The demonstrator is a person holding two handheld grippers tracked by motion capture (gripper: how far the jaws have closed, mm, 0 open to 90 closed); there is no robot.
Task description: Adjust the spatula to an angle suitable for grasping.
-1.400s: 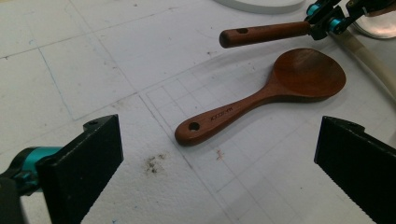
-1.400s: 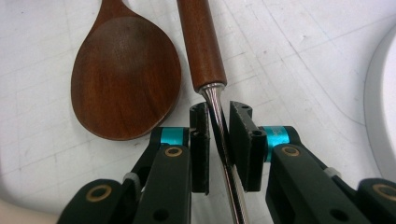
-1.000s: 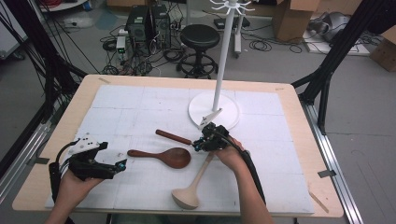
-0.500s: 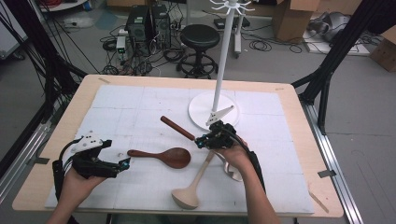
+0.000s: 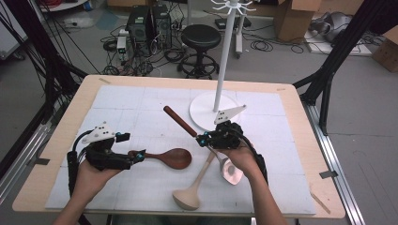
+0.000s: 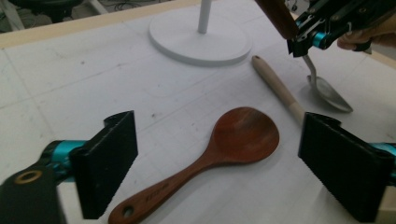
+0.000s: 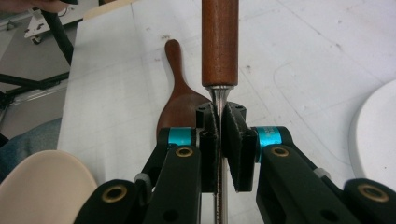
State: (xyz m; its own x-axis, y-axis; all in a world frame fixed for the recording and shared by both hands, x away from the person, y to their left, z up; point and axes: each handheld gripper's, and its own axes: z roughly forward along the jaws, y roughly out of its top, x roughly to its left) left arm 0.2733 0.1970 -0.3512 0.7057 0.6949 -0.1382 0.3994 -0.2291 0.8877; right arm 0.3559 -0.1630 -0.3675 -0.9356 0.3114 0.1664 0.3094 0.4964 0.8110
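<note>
High view: right tool (image 5: 202,139) clamped on the metal shank of a wooden-handled steel spoon (image 5: 230,171), lifted off the counter (image 5: 300,154). Left tool (image 5: 139,155), jaws wide and just been closing, straddles the dark wooden spoon (image 5: 171,158) untouched.

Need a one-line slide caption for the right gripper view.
Right gripper shut on the metal spoon at its steel neck, wooden handle pointing away, dark wooden spoon on the table beyond.

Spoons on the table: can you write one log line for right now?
right gripper: shut on metal spoon, lifted | left gripper: open around dark wooden spoon, jaws just closing | pale ladle: on mat
</note>
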